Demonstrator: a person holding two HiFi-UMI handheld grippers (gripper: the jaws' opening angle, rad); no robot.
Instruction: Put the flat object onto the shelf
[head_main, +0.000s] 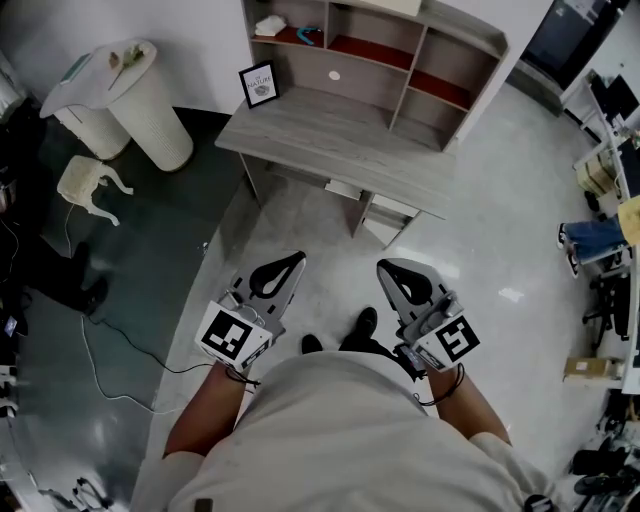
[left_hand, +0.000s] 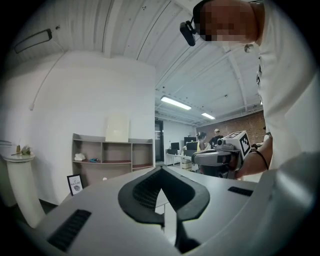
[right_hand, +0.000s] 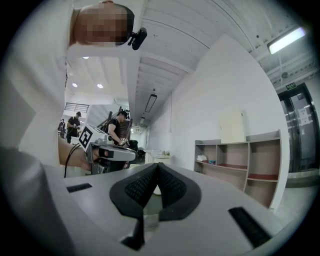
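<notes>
A small black-framed picture (head_main: 260, 84) stands upright at the left end of the grey desk (head_main: 340, 140), also seen in the left gripper view (left_hand: 74, 184). Behind it rises the shelf unit (head_main: 385, 50) with open compartments (left_hand: 115, 155) (right_hand: 250, 160). A pale flat panel (left_hand: 117, 129) leans on top of the shelf (right_hand: 232, 127). My left gripper (head_main: 296, 258) and right gripper (head_main: 385, 266) are held low in front of my body, well short of the desk. Both point toward it, and both are shut with nothing between the jaws (left_hand: 161, 170) (right_hand: 157, 165).
Two white ribbed bins (head_main: 150, 100) stand left of the desk, with a white plastic object (head_main: 88, 185) on the dark floor. A cable (head_main: 120, 340) runs across the floor. Office chairs and a person's legs (head_main: 592, 240) are at the right. Several people stand far off.
</notes>
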